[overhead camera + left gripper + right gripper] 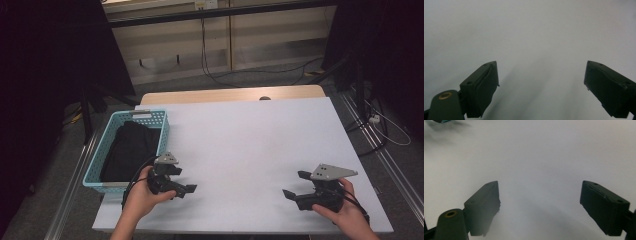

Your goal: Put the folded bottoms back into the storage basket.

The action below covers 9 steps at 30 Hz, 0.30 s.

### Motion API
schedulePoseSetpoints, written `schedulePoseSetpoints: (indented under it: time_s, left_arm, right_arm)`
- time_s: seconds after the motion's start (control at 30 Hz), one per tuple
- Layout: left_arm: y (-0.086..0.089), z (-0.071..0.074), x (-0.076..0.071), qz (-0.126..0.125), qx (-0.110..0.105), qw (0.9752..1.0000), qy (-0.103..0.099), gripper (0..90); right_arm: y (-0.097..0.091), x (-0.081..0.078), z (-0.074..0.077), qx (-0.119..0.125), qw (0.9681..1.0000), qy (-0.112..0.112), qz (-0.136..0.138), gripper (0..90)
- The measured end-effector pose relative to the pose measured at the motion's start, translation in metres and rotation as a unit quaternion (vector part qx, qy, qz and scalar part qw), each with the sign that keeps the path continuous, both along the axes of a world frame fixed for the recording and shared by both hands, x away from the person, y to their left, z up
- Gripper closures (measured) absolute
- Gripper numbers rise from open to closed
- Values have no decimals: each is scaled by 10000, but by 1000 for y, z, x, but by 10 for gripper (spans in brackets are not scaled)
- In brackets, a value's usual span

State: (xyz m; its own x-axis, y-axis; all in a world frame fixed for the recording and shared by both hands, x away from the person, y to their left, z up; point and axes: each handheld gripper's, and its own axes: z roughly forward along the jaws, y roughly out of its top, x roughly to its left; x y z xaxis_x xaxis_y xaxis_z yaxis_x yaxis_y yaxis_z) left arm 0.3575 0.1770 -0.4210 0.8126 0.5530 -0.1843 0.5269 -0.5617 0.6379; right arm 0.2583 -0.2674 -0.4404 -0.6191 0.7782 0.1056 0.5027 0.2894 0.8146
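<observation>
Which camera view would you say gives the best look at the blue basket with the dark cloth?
The high view: the blue basket sits whole at the table's left edge, dark cloth inside. The right gripper view catches a blurred blue corner; the left gripper view faces the white tabletop.

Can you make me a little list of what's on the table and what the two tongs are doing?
table: white top, wooden edge at the far side
basket: light blue basket at the table's left edge
in the basket: black cloth, folded or bunched, cannot tell which
left tongs: left tongs held in the person's hand beside the basket, jaws wide open, nothing between them
right tongs: right tongs held near the table's right front, jaws wide open, nothing between them
between the tongs: bare white table
</observation>
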Motion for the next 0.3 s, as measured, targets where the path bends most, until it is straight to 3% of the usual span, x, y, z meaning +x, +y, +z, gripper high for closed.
schedulePoseSetpoints:
  time_s: [0.3]
  left_arm:
    - [-5, 0, 1, -37, -7, 10000, -30, 119]
  right_arm:
    - [-1, 0, -4, -61, 10000, 23, -25, 156]
